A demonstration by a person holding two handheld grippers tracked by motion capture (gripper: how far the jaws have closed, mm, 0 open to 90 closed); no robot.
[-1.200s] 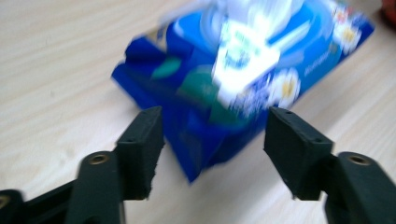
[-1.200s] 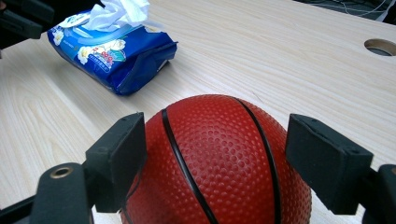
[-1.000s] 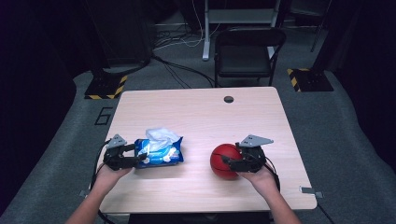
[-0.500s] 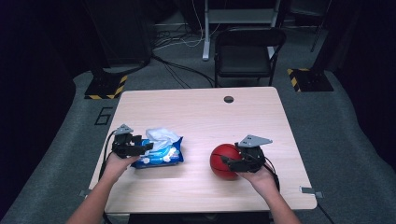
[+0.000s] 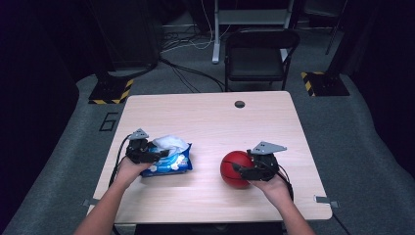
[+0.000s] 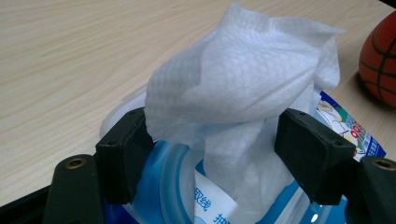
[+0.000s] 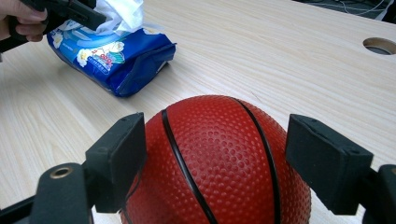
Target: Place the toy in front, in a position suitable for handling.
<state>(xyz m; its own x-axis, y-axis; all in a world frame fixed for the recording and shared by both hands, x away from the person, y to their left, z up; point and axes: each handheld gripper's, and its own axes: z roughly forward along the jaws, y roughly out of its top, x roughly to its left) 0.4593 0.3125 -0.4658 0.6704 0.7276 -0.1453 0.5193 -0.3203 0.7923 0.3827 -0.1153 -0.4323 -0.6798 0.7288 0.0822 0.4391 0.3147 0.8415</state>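
Straddling the white wipe with my left gripper, I have its black pads on either side of the tuft that stands out of the blue pack; these jaws have just been closing a little after a brief widening, with the wipe between them; the left pad touches the wipe's edge, the right one stands just beside it, and I cannot see any real squeeze, so I count this gripper as released; the pack lies flat near the left edge of the table, toward the near side, with its round opening below my jaws and the wipe rising crumpled and upright from it.

My right gripper sits around the red ball, which rests on the table near the right edge, also on the near side; its pads flank the ball; the left pad lies against the pebbled skin, while the right one shows a sliver of table between itself and the ball, so I cannot tell whether this is a grip or a loose bracket; the ball's black seams run up over its top between the jaws.

Pack and ball lie well apart, with bare wood between them; a round hole sits in the table close to the far edge; a black chair stands beyond that edge on the grey floor.
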